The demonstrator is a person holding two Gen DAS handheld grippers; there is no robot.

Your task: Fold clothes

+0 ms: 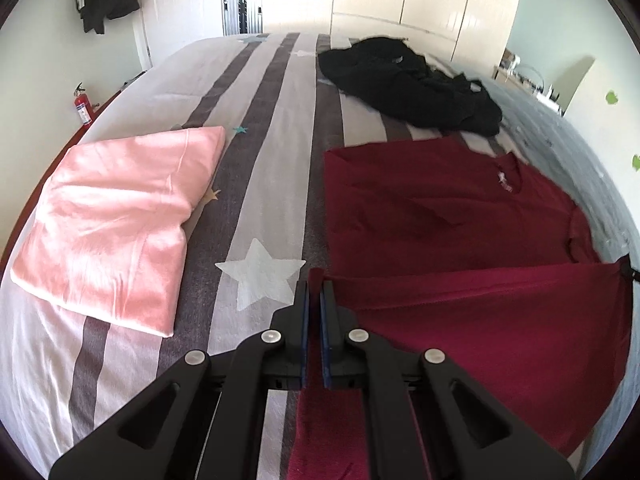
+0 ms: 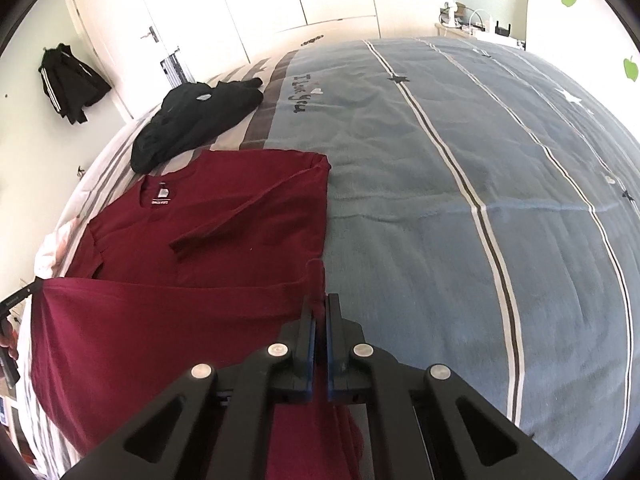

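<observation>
A maroon shirt (image 1: 440,208) lies on the bed, collar end flat and sleeves folded in over the body; it also shows in the right wrist view (image 2: 224,216). My left gripper (image 1: 314,286) is shut on one corner of its lower hem. My right gripper (image 2: 319,300) is shut on the other corner. The hem (image 1: 480,276) is lifted and stretched between the two grippers, above the shirt's body. The right gripper's tip shows at the far right of the left wrist view (image 1: 630,274); the left gripper's tip shows at the far left of the right wrist view (image 2: 22,294).
A folded pink garment (image 1: 116,224) lies on the bed's left side. A crumpled black garment (image 1: 412,84) lies beyond the maroon shirt. The striped bedspread (image 1: 264,160) turns blue on the right (image 2: 440,200). A red fire extinguisher (image 1: 82,106) stands by the wall.
</observation>
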